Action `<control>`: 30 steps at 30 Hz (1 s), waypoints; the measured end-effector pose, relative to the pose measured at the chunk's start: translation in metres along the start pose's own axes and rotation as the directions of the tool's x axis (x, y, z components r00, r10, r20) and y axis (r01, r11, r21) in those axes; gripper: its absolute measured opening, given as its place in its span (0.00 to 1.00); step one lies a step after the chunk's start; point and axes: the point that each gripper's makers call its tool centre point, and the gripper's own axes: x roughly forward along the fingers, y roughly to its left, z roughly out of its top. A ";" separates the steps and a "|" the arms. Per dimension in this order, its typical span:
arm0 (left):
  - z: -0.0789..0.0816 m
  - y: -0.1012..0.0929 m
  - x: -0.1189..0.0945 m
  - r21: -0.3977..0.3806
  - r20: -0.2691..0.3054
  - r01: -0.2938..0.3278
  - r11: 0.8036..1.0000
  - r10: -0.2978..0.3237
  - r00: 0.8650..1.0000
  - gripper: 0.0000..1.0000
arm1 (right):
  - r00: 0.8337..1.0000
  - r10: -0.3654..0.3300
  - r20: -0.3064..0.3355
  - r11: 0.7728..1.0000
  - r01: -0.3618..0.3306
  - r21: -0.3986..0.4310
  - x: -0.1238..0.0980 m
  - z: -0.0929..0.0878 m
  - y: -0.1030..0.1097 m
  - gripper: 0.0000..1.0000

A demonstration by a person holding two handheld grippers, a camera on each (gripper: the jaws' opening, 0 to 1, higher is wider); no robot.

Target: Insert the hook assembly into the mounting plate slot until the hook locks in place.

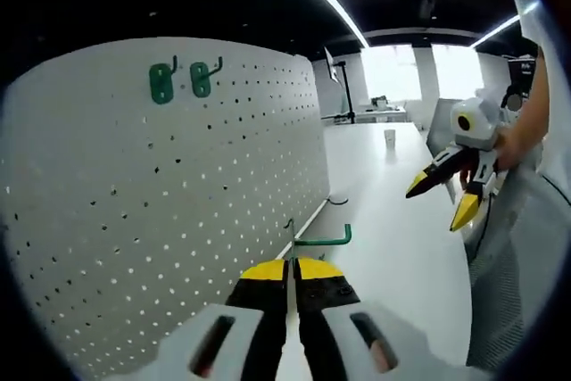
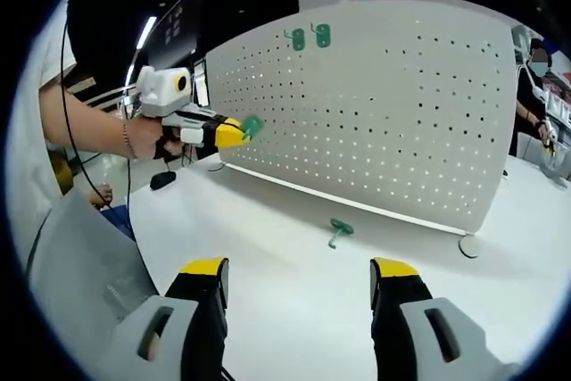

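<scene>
No brand, label or writing can be read on anything here. A white pegboard [image 2: 375,104] stands upright on the white surface [image 2: 294,301], its face dotted with rows of small holes. Two green hooks [image 1: 181,79] already sit side by side in its upper part, near one end.

The left gripper [image 1: 292,269] has its yellow-tipped jaws pressed together on a green hook [image 1: 323,238], whose bent wire arm sticks out just past the tips. In the left gripper view the hook hangs close to the pegboard's lower edge, just beside the board, though whether it touches cannot be told. In the right gripper view the same gripper [image 2: 239,131], held in a person's hand [image 2: 147,140], carries the green piece in front of the board's near vertical edge.

The right gripper [image 2: 299,278] has its jaws spread wide, with nothing between them. It hovers above the surface, well apart from the board. Another green hook [image 2: 339,231] lies loose on the surface ahead of it, near the pegboard's bottom edge but clear of it.

The surface around the loose hook is bare, with open room between it and the right gripper. The board's round foot [image 2: 468,245] rests on the surface at the far lower corner. A small cup [image 1: 390,137] stands far down the surface.
</scene>
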 end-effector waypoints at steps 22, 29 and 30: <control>0.032 -0.012 -0.041 -0.032 0.103 -0.092 0.995 0.095 0.990 0.02 | 1.000 0.013 0.014 1.000 -0.013 0.001 -0.001 0.002 0.003 0.62; 0.034 -0.017 -0.052 -0.056 0.133 -0.126 0.990 0.133 0.982 0.02 | 1.000 0.017 0.012 1.000 -0.017 0.005 0.000 0.002 0.003 0.61; 0.035 -0.018 -0.053 -0.059 0.137 -0.128 0.990 0.135 0.981 0.02 | 1.000 0.018 0.011 1.000 -0.018 0.005 0.000 0.002 0.004 0.61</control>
